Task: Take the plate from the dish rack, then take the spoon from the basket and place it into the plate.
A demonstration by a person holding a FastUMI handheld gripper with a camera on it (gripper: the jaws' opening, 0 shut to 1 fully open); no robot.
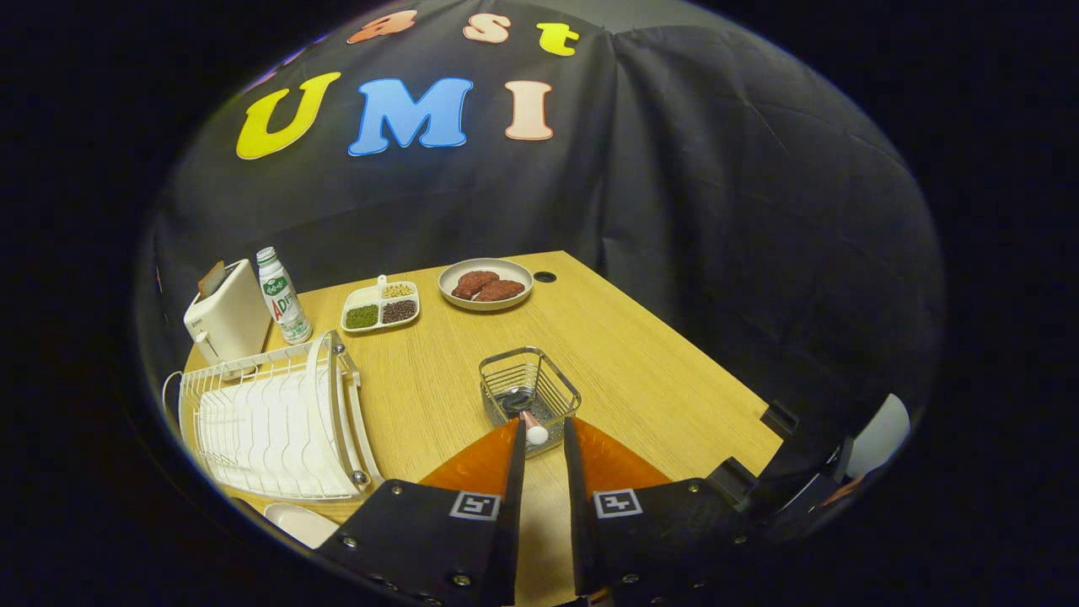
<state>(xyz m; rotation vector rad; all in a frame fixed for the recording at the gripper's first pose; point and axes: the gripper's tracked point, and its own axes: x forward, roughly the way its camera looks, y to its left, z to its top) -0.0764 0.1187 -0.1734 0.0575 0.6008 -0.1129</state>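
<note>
Orange fingers (506, 459) of my gripper (544, 438) stand spread a little apart, pinching nothing, right at the near wall of the wire basket (529, 389). The spoon (527, 413) leans in that basket, its white handle end poking up between my fingertips. Left of the basket sits the white rack (274, 417); the plate (299, 523) lies nearer than the rack. Beyond the basket I see a dish of meat (486, 284).

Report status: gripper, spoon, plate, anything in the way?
Gripper open, fingers straddling the spoon handle, no grip yet. Spoon in basket. Plate on table beside rack. Basket rim close to fingertips.
</note>
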